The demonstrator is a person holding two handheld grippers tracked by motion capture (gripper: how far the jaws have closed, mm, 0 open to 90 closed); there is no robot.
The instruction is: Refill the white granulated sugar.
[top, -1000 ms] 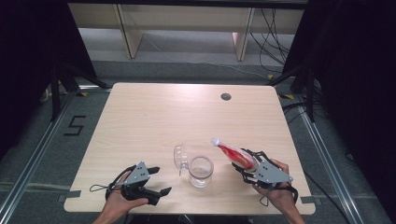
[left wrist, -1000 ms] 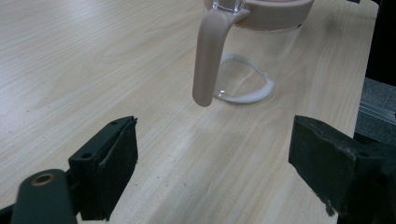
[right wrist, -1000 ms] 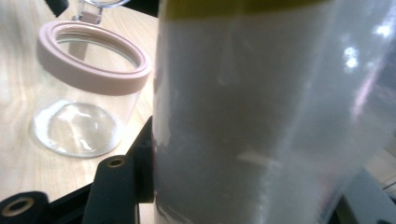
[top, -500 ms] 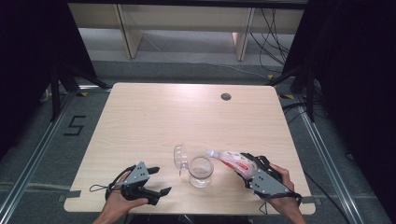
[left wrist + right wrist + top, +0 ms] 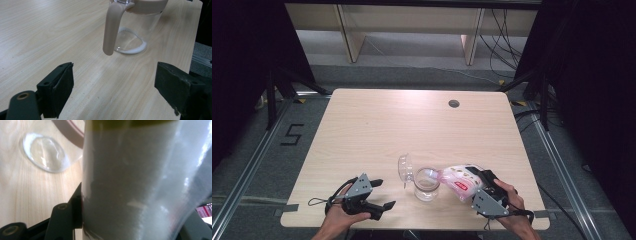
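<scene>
A clear glass jug (image 5: 427,185) with a beige handle (image 5: 112,27) stands near the table's front edge, its clear lid (image 5: 405,169) flipped up on the left. My right gripper (image 5: 474,184) is shut on a clear pouch of white powder with a red label (image 5: 459,177). The pouch is tipped left, its top end over the jug's mouth. In the right gripper view the pouch (image 5: 130,182) sits between the jaws, with the jug's glass (image 5: 46,155) behind it. My left gripper (image 5: 383,193) rests open on the table left of the jug, and nothing lies between its pads (image 5: 60,87).
The light wooden table (image 5: 377,125) has a small dark round hole (image 5: 454,103) at the back right. Beyond its far edge stand wooden shelf legs (image 5: 346,35) and cables. A "5" is taped on the floor (image 5: 292,135) to the left.
The right gripper has swung the pouch down and to the left, from pointing up and back to lying tipped over the jug's mouth. The left gripper has stayed put.
</scene>
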